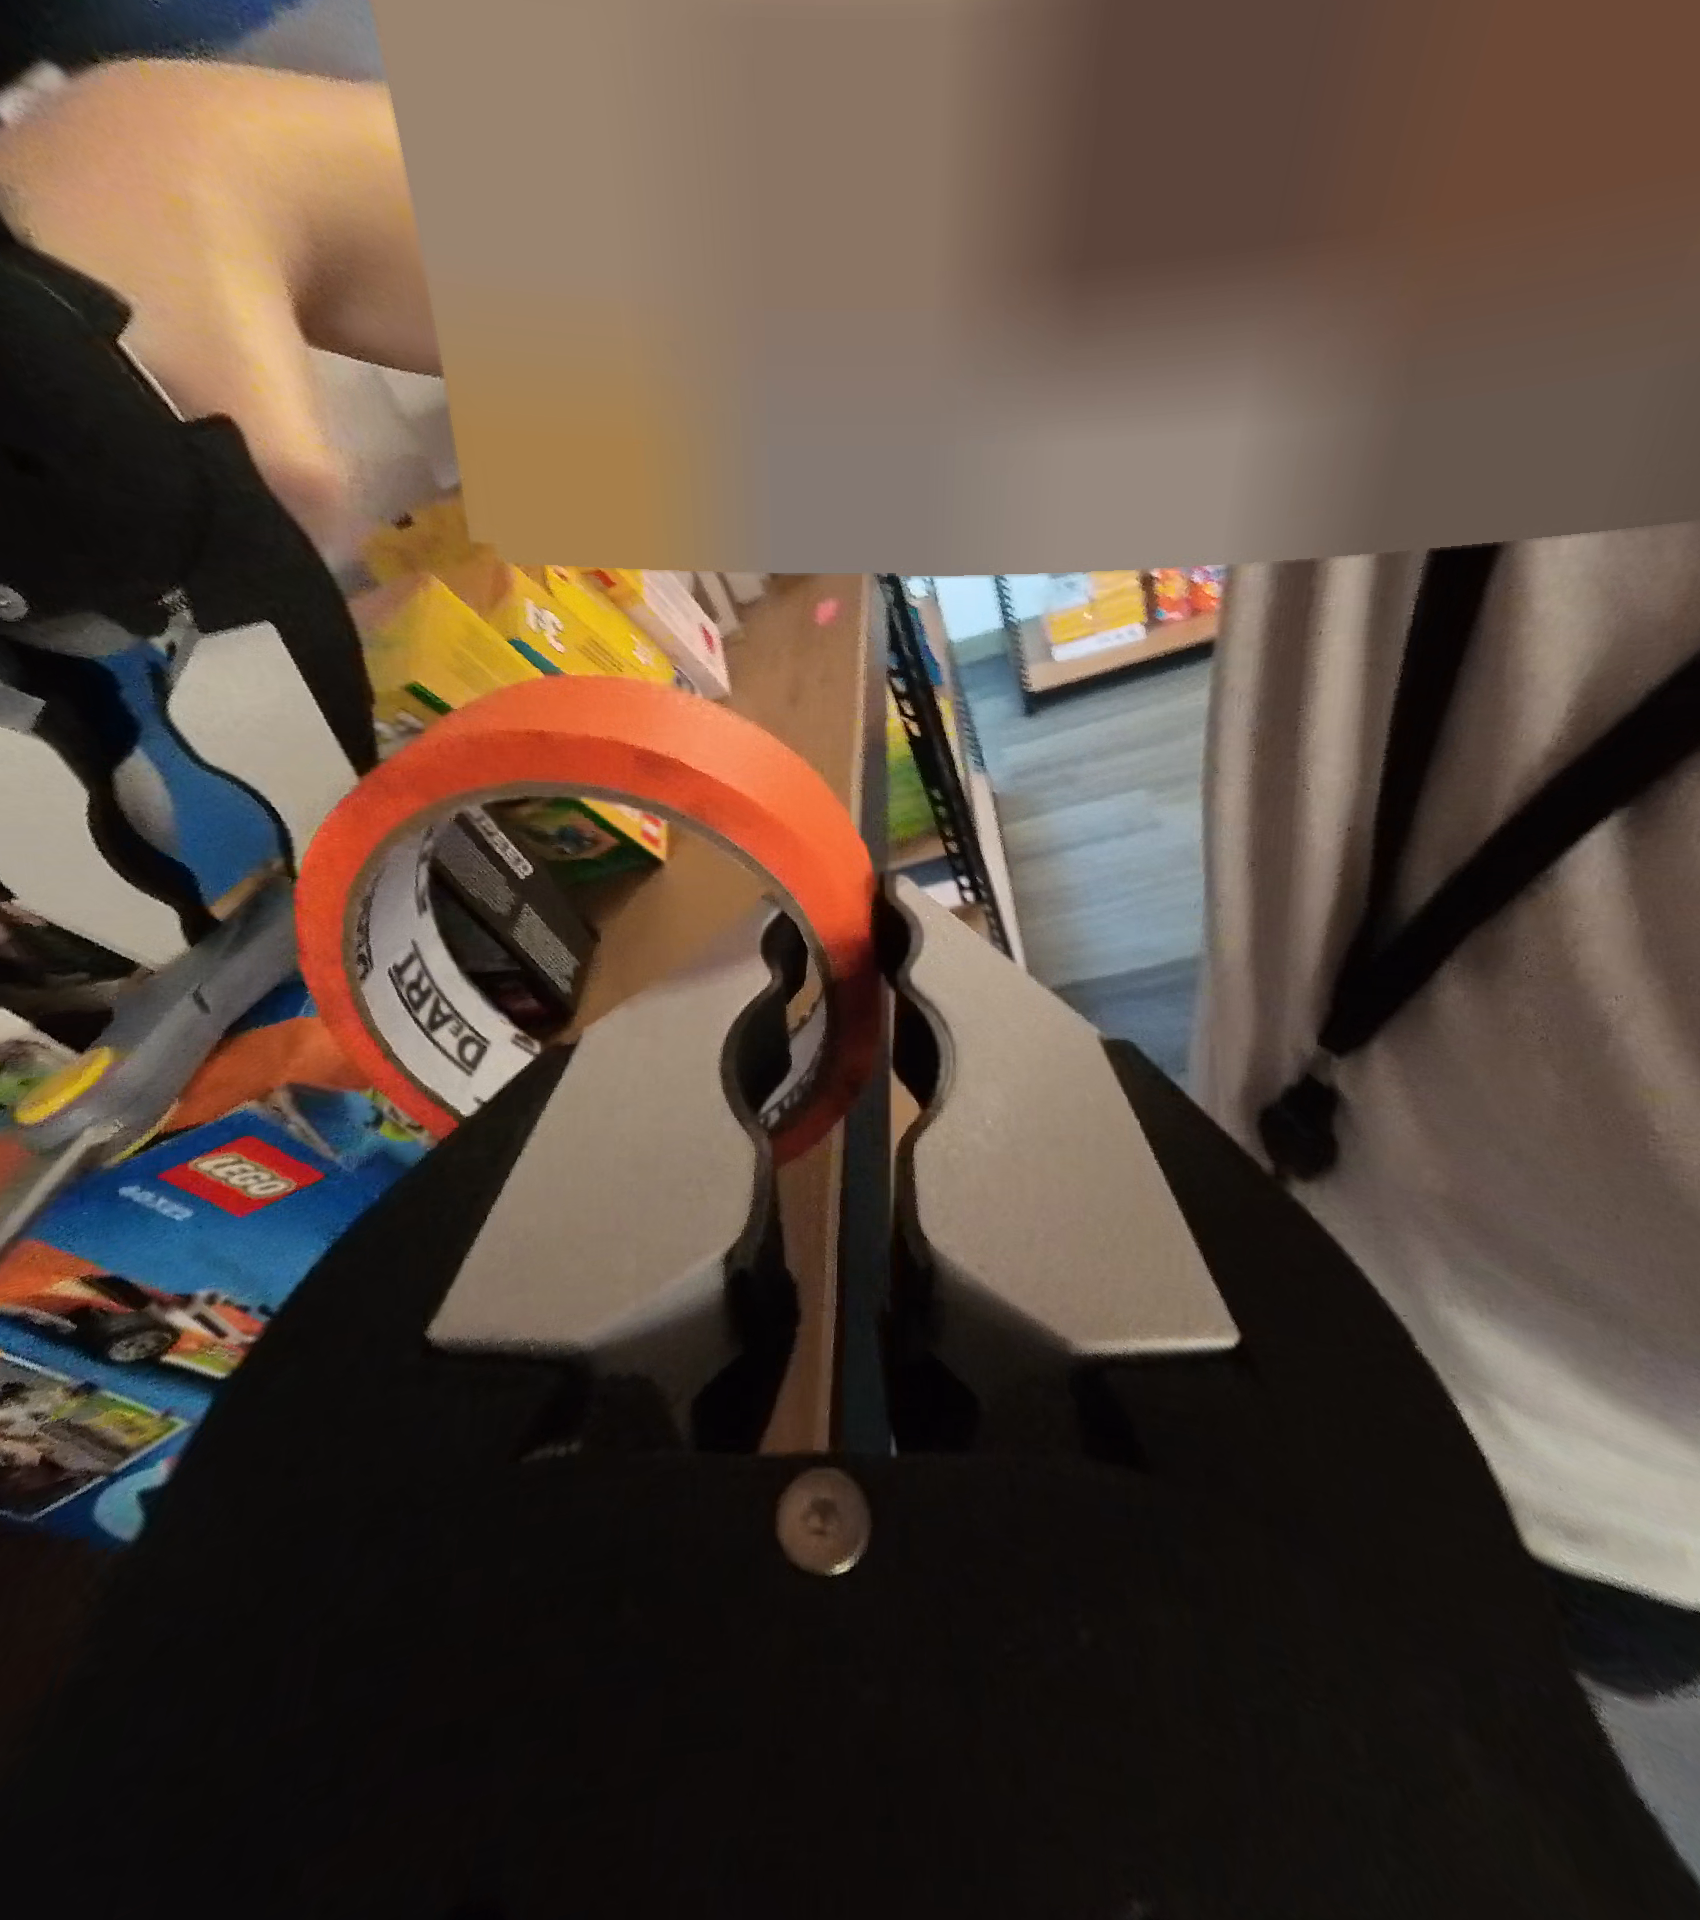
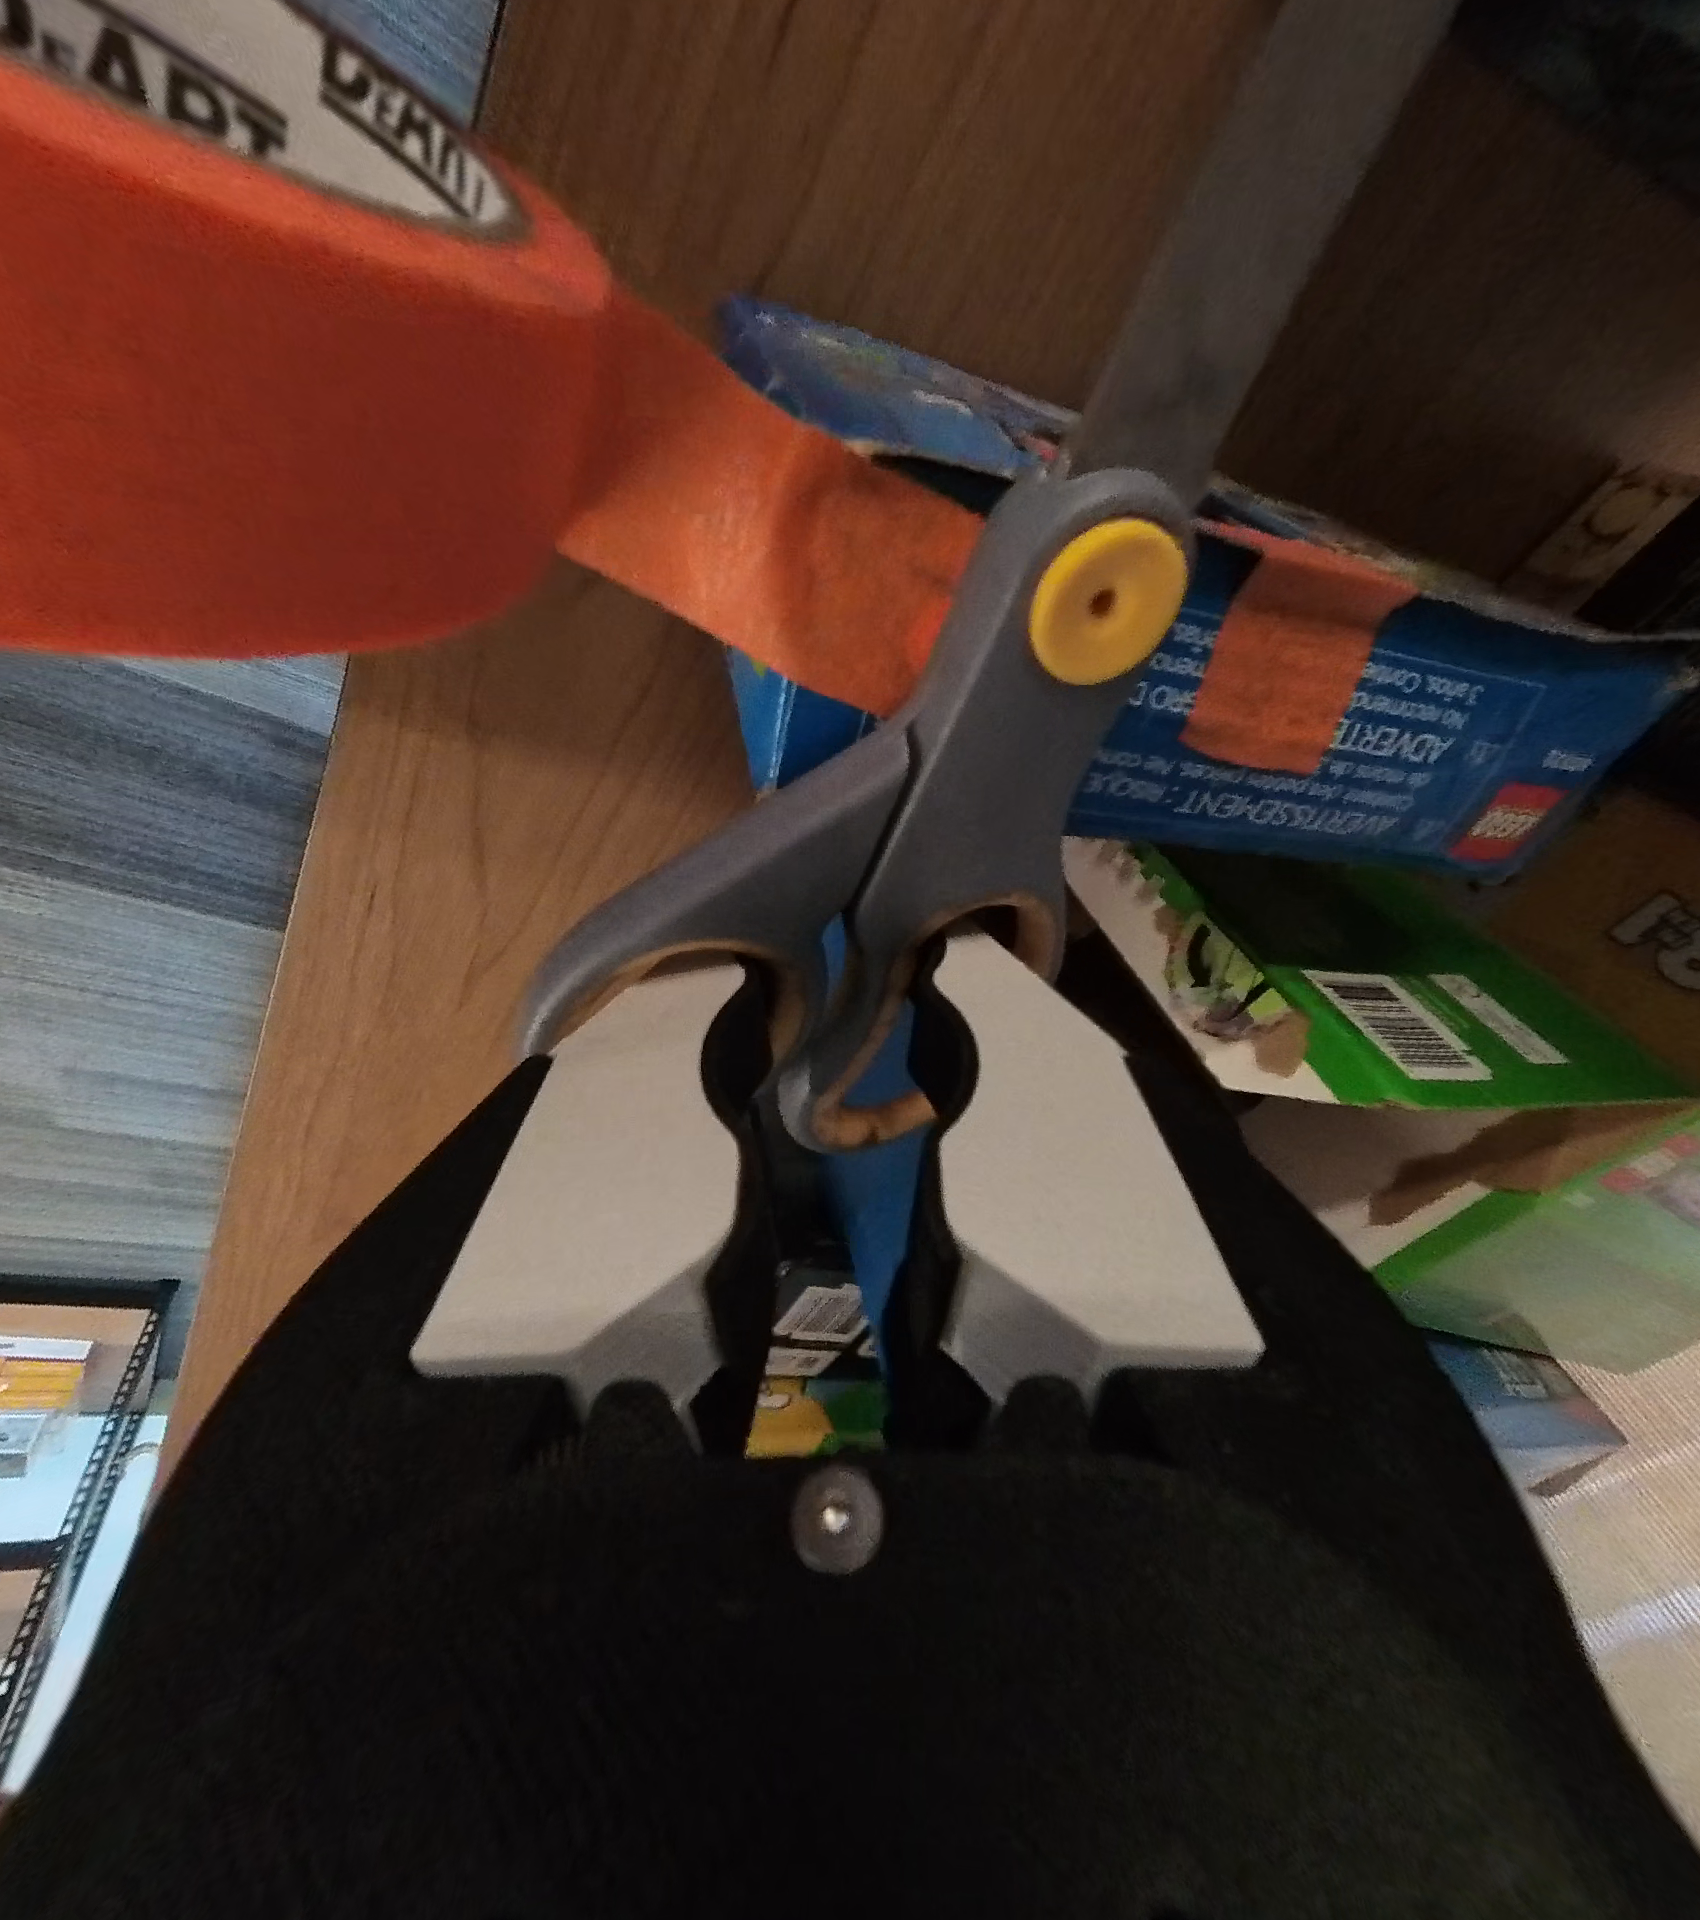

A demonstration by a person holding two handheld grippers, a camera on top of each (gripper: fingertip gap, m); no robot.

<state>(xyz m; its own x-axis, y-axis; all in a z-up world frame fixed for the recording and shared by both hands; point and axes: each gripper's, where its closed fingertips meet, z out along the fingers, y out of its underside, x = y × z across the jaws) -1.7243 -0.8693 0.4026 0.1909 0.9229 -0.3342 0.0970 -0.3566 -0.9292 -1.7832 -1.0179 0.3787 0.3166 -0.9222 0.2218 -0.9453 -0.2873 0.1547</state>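
Left gripper (image 1: 851, 1023) clamps the orange masking-tape roll's (image 1: 555, 769) rim; right gripper (image 2: 841, 1023) squeezes grey yellow-pivot scissors (image 2: 991, 727), blades crossing the taut orange strip (image 2: 773, 561) towards the blue cardboard box (image 2: 1448, 727).

A green box (image 2: 1428, 1008) lies at four o'clock on the wooden shelf (image 2: 472, 831); yellow boxes (image 1: 513, 634) sit at eleven o'clock, a metal rack (image 1: 939, 769) at one.

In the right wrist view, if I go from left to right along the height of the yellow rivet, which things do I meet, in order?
Orange tape roll → pulled-out orange tape strip → scissors with a yellow rivet → stuck-down orange tape piece → blue box.
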